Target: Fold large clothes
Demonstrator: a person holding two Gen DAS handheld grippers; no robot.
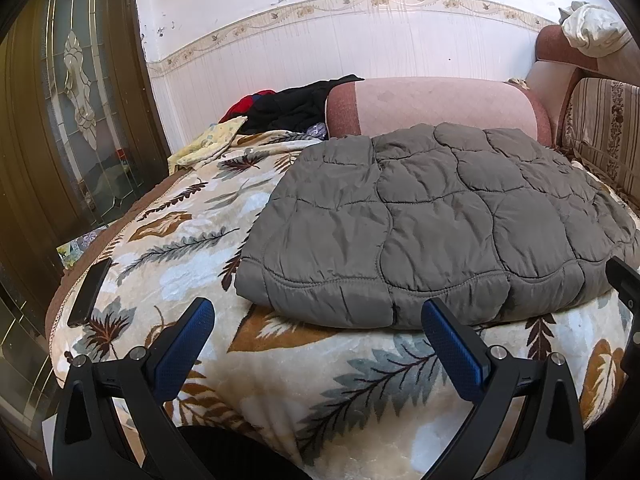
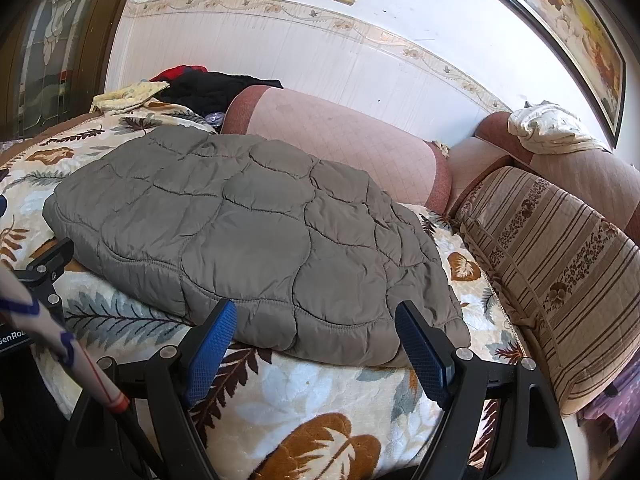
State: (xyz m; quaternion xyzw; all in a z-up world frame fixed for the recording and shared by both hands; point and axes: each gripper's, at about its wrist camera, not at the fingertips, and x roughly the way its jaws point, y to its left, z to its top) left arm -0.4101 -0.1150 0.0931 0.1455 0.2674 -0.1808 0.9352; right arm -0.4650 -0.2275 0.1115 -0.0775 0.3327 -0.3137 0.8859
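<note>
Grey quilted jacket point(image 1: 432, 216) lies folded into a thick flat bundle on the leaf-print blanket point(image 1: 280, 376) that covers the bed, stitched hem edge facing the cameras. In the right wrist view the jacket point(image 2: 248, 224) runs from mid-left to lower right, far end close to the pink bolster point(image 2: 340, 136) by the wall.

Left tool point(image 1: 318, 338): jaws wide, nothing btwn them, blue pads over bare blanket just short of the jacket's near edge, not touching it. Right tool point(image 2: 316, 336): jaws also wide, empty, set just in front of the hem, one pad either side of the jacket's near corner; no contact seen.

Dark phone point(image 1: 90, 292) lies on the blanket near the bed's left edge, well apart from the jacket. At the head end, a pile of black and red clothes point(image 1: 292, 106) w/ a yellow cloth point(image 1: 212, 142) beside it. Striped cushion point(image 2: 552, 264) stands along the bed's right side, white cloth point(image 2: 552, 128) draped on the sofa arm behind it. Sleeve point(image 2: 60, 320) w/ blue and red marks crosses the right view's lower left.
</note>
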